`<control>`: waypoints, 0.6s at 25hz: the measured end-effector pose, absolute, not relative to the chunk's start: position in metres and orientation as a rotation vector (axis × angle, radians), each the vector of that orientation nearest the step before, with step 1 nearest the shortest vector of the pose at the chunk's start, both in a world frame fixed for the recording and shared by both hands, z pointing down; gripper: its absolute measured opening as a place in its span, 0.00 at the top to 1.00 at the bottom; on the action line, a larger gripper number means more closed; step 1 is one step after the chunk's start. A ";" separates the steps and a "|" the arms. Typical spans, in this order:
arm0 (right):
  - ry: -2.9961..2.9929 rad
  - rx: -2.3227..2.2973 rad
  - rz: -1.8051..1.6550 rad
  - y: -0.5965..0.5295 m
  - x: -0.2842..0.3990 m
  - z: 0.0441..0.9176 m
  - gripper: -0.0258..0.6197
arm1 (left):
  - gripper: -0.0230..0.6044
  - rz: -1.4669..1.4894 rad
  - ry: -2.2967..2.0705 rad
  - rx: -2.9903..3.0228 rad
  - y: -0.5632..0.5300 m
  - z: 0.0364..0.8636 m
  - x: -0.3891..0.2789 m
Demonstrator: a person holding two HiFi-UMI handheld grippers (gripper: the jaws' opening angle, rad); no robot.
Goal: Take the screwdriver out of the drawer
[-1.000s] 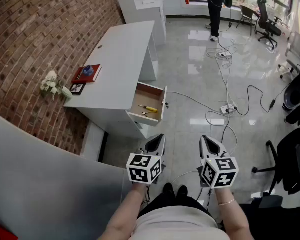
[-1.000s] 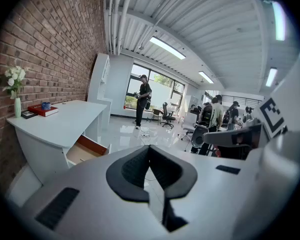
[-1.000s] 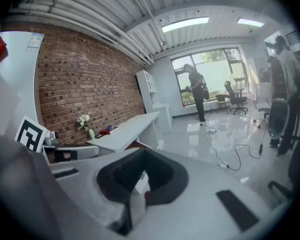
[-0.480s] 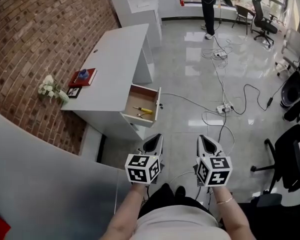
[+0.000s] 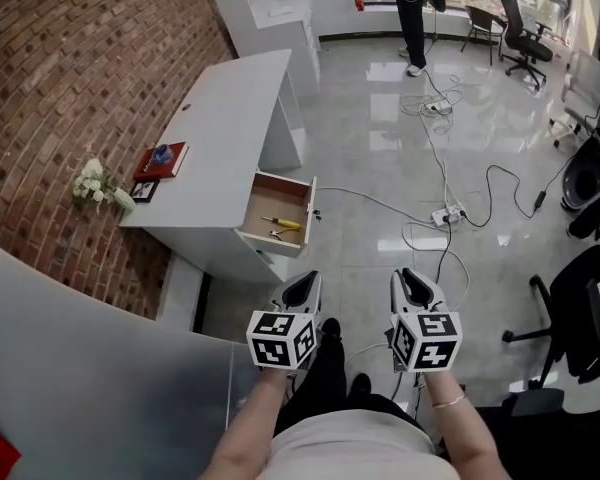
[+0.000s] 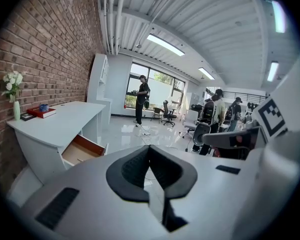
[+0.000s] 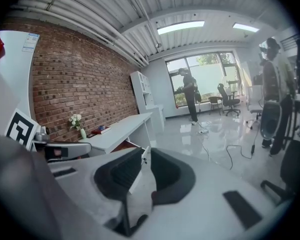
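Note:
The screwdriver (image 5: 284, 223), with a yellow handle, lies inside the open drawer (image 5: 300, 216) of the white desk (image 5: 230, 138). Both grippers hang over the floor, well short of the drawer and side by side. My left gripper (image 5: 302, 284) is shut and empty, its pads meeting at the tips (image 6: 150, 148). The open drawer (image 6: 80, 151) shows to its lower left in the left gripper view. My right gripper (image 5: 410, 280) has just been opening; a narrow gap stands between its pads (image 7: 145, 156) with nothing in it.
A small metal tool (image 5: 272, 234) lies beside the screwdriver. On the desk are a red book (image 5: 162, 158), a small frame (image 5: 143, 190) and white flowers (image 5: 95, 183). Cables and a power strip (image 5: 448, 213) cross the floor. Office chairs (image 5: 580, 313) stand right; a person (image 5: 412, 8) stands far back.
The desk and drawer have drifted left in the head view as I stepped forward, one shoe now showing ahead of the other. Both grippers moved slightly forward.

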State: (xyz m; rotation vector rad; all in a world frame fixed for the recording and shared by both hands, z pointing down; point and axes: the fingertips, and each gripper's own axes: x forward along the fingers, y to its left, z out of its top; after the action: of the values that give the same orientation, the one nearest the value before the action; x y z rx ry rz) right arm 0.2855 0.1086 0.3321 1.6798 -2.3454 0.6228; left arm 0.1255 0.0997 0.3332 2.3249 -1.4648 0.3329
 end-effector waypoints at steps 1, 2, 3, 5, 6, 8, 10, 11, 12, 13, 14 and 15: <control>-2.347 1.675 0.625 0.105 0.285 0.333 0.88 | 0.97 0.337 -1.462 2.325 0.097 0.334 0.126; -2.345 1.674 0.626 0.102 0.286 0.333 0.87 | 0.97 0.340 -1.458 2.326 0.093 0.335 0.127; -2.340 1.677 0.627 0.098 0.286 0.334 0.87 | 0.97 0.341 -1.452 2.328 0.089 0.336 0.128; -2.324 1.689 0.632 0.090 0.286 0.337 0.86 | 0.97 0.345 -1.443 2.331 0.079 0.340 0.127; -2.314 1.697 0.637 0.085 0.285 0.339 0.86 | 0.97 0.347 -1.440 2.332 0.074 0.341 0.126; -2.297 1.709 0.644 0.074 0.283 0.343 0.86 | 0.97 0.352 -1.431 2.331 0.061 0.345 0.122; -2.282 1.715 0.642 0.060 0.280 0.346 0.84 | 0.97 0.356 -1.421 2.328 0.047 0.348 0.118; -2.274 1.717 0.640 0.053 0.279 0.347 0.84 | 0.97 0.358 -1.415 2.325 0.039 0.351 0.116; -2.265 1.717 0.641 0.045 0.278 0.349 0.83 | 0.97 0.360 -1.410 2.321 0.031 0.353 0.114; -2.257 1.716 0.648 0.037 0.276 0.352 0.82 | 0.97 0.362 -1.406 2.316 0.023 0.355 0.111; -2.249 1.713 0.659 0.029 0.274 0.354 0.82 | 0.97 0.363 -1.403 2.311 0.015 0.357 0.108; -2.241 1.709 0.673 0.021 0.271 0.358 0.81 | 0.97 0.363 -1.401 2.308 0.006 0.359 0.105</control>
State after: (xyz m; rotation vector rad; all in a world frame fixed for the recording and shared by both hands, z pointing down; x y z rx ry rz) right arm 0.2712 0.0209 0.3576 1.7085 -2.2414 0.6727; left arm 0.1049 0.0063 0.3588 2.3077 -1.4012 0.3631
